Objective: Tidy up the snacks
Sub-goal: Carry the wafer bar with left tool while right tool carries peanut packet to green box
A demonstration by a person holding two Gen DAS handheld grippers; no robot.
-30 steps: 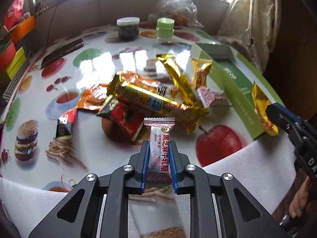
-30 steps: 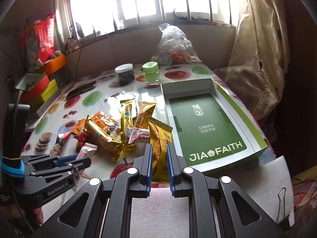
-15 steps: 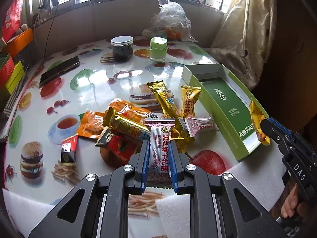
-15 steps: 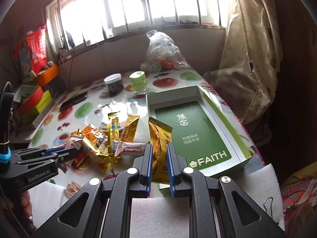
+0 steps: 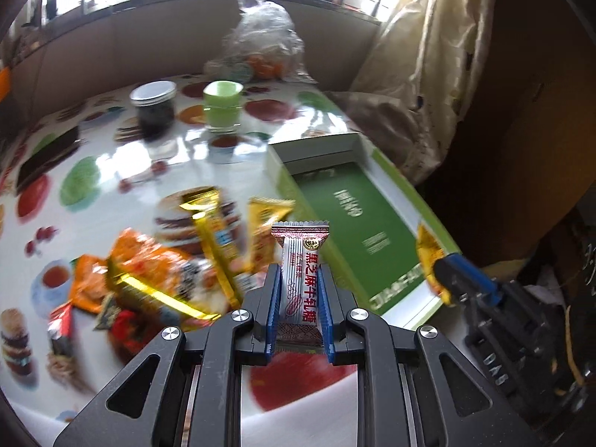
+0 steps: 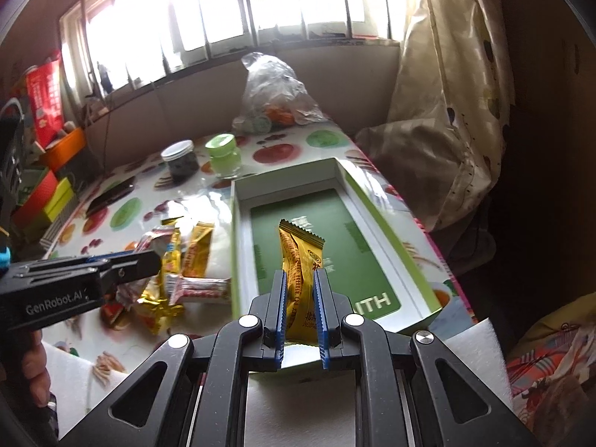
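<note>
left gripper [image 5: 298, 313] is clamped on a white sesame nougat packet [image 5: 300, 275], held upright above the table's near edge, beside the green box [image 5: 357, 219]. right gripper [image 6: 300, 314] is clamped on a yellow snack packet [image 6: 300, 260], poised over the box's green floor. judgement: both packets are in transit to the box. lower each close to the floor before releasing, lay them flat and side by side, and keep the two grippers apart. loose snacks [image 5: 164, 272] remain piled on the tablecloth [image 5: 93, 186].
</note>
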